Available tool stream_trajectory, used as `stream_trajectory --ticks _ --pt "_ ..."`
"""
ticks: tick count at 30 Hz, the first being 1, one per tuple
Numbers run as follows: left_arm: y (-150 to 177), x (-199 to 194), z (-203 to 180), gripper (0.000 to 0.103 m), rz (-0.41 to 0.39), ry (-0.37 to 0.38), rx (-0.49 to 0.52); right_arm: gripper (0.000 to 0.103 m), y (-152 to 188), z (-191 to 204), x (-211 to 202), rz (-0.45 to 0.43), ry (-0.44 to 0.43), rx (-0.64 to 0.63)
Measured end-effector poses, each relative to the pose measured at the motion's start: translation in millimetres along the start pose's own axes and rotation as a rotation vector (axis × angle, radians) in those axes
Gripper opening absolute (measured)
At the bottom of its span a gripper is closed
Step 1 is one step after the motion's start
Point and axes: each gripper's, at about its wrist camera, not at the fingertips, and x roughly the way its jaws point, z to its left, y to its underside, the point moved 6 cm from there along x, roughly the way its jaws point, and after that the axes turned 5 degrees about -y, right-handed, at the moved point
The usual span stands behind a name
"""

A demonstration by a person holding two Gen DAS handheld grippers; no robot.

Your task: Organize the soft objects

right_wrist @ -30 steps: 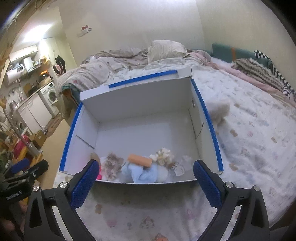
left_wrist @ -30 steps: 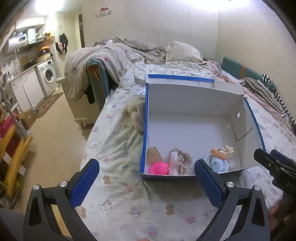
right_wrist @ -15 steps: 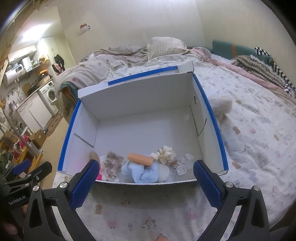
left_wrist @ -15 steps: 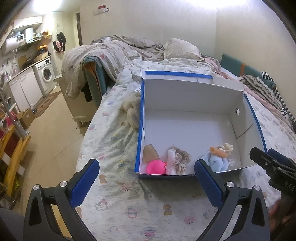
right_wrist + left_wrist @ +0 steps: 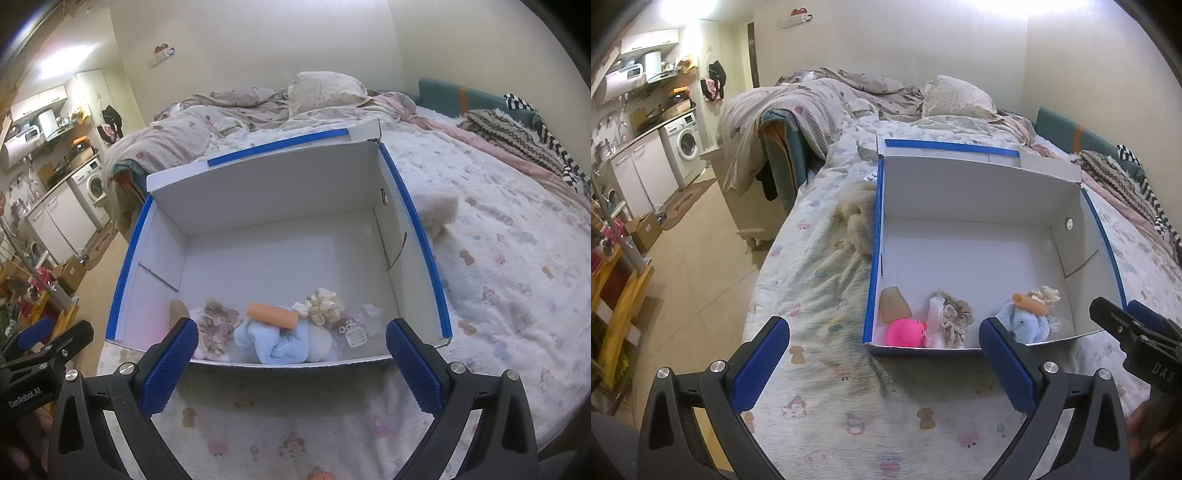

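Observation:
A white cardboard box with blue edges (image 5: 979, 254) (image 5: 280, 254) lies open on the bed. Along its near wall lie a pink ball (image 5: 904, 333), a beige scrunchie (image 5: 951, 317) (image 5: 218, 319), a light blue plush (image 5: 1027, 326) (image 5: 277, 339) with an orange tube (image 5: 271, 314) on it, and a cream bow (image 5: 325, 304). A cream fluffy toy (image 5: 858, 218) lies on the bed left of the box; another (image 5: 437, 208) lies right of it. My left gripper (image 5: 882, 363) and right gripper (image 5: 288, 363) are open and empty, in front of the box.
The bed has a patterned sheet (image 5: 820, 280), a crumpled duvet and a pillow (image 5: 955, 98) at the far end. Striped and knitted blankets (image 5: 517, 133) lie at the right. A floor with a washing machine (image 5: 685, 142) and shelves lies left of the bed.
Both grippers have shifted slightly; the box sits a little farther right in the left view and closer in the right view. Nothing was picked up or released.

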Motion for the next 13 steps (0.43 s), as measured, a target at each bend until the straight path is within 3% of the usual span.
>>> stream_trajectory --ticks 13 --pt "0.7 0.2 -0.7 0.102 -0.003 0.010 0.012 0.103 -0.6 -0.2 -2.1 -0.008 0.007 -0.008"
